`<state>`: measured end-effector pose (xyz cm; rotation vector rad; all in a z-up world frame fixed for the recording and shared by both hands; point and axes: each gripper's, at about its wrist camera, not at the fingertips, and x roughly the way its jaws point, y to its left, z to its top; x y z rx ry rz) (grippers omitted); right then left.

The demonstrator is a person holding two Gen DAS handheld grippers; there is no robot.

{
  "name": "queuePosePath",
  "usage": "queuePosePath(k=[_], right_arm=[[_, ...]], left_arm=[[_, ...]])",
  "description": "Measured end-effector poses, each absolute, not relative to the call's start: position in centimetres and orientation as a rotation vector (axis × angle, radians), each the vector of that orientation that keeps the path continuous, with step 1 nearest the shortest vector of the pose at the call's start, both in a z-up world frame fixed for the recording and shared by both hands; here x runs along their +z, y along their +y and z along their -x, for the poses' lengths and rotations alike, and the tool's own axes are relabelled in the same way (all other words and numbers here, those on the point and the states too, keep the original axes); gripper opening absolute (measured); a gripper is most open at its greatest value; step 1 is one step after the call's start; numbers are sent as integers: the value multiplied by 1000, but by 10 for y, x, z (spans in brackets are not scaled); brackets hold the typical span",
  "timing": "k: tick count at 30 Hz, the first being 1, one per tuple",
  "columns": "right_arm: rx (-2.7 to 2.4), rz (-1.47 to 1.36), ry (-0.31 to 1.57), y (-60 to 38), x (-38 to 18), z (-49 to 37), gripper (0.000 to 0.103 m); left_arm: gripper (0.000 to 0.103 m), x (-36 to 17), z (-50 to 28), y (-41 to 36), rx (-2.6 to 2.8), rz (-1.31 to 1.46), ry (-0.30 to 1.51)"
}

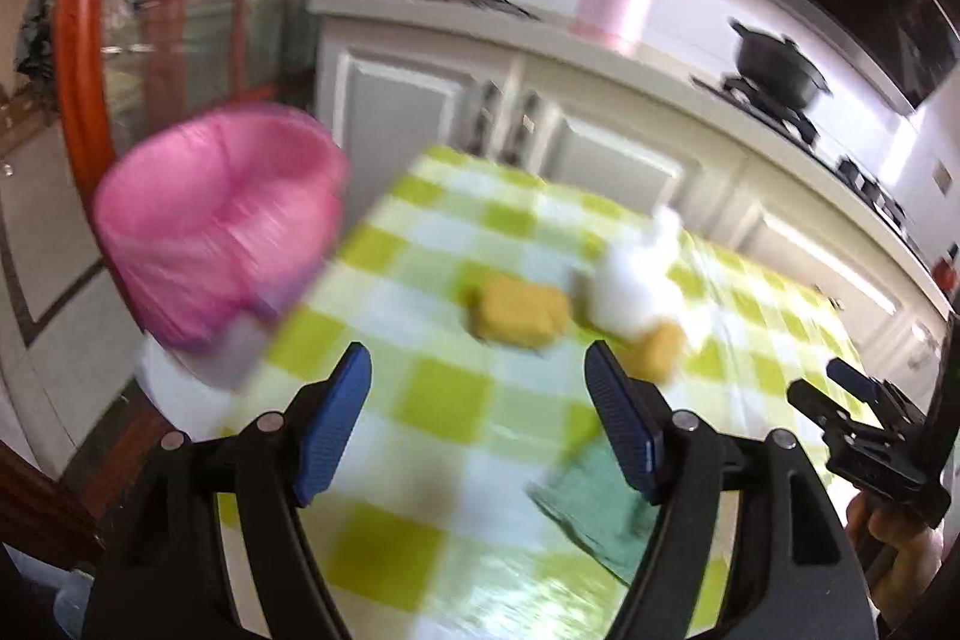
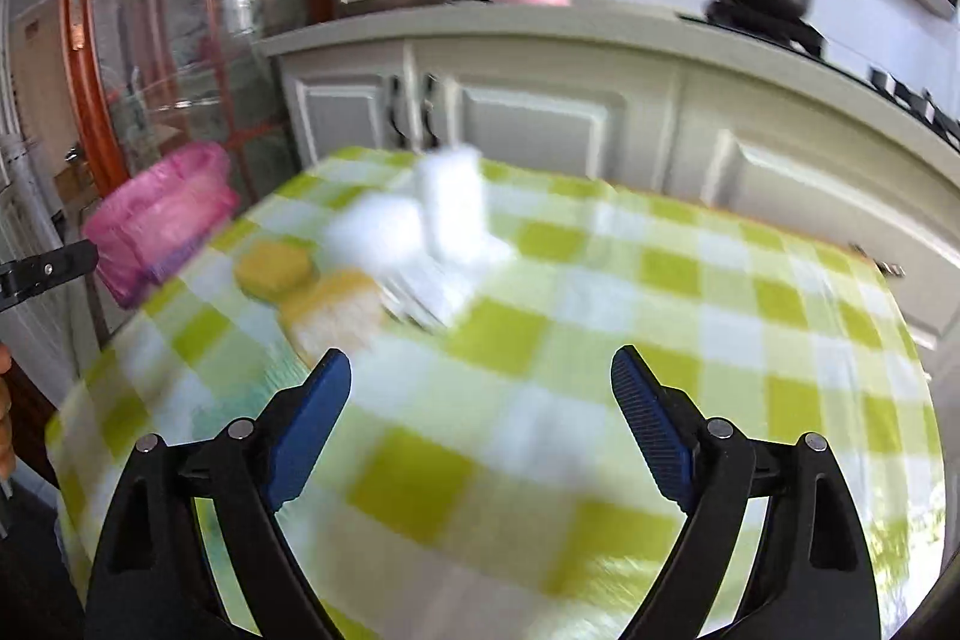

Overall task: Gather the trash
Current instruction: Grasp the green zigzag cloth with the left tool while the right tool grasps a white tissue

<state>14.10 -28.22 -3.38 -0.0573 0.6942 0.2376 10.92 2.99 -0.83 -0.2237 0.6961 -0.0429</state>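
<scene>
Both the left gripper (image 1: 478, 415) and the right gripper (image 2: 480, 418) gape empty. The trash, seemingly a crumpled white tissue (image 1: 630, 289), lies far-right of the left gripper.

I see a table (image 2: 750, 316) w/ a green-and-white check cloth; pics are motion-blurred. On it, toward the far left: a yellow sponge (image 2: 273, 265), a 2nd yellowish block (image 2: 336, 307) just beside it, and a white crumpled wad (image 2: 384, 232) touching a taller white thing (image 2: 453, 202), can't tell what. A teal cloth (image 1: 600, 508) lies nearer me. Right half of the table is bare check cloth.
</scene>
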Motion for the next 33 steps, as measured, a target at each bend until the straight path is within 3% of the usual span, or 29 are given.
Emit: queuePosePath(k=[13,17,23,24,26,30,32,33], right_arm=[[210,-21,724,-335,-48,-126,84],[214,-29,726,-339,-47,-126,84],[214,-30,723,-340,-46,-126,85],[216,-27,723,-339,-46,-126,85],[221,-21,725,-338,-46,-127,85],[228,-17,734,-333,-46,-131,85],[235,-13,740,-329,-46,-135,85],[241,-10,742,-327,-46,-136,85]], left_arm=[[72,-67,-105,-70,-202,219,886],[86,-77,-112,-75,-171,236,913],[84,-93,-127,-80,-133,203,969],[82,-95,-129,-79,-136,199,974],[65,-99,-130,-82,-146,174,992],[45,-100,-131,-88,-181,148,988],[23,-100,-133,-87,-209,166,995],[19,-101,-133,-88,-221,171,998]])
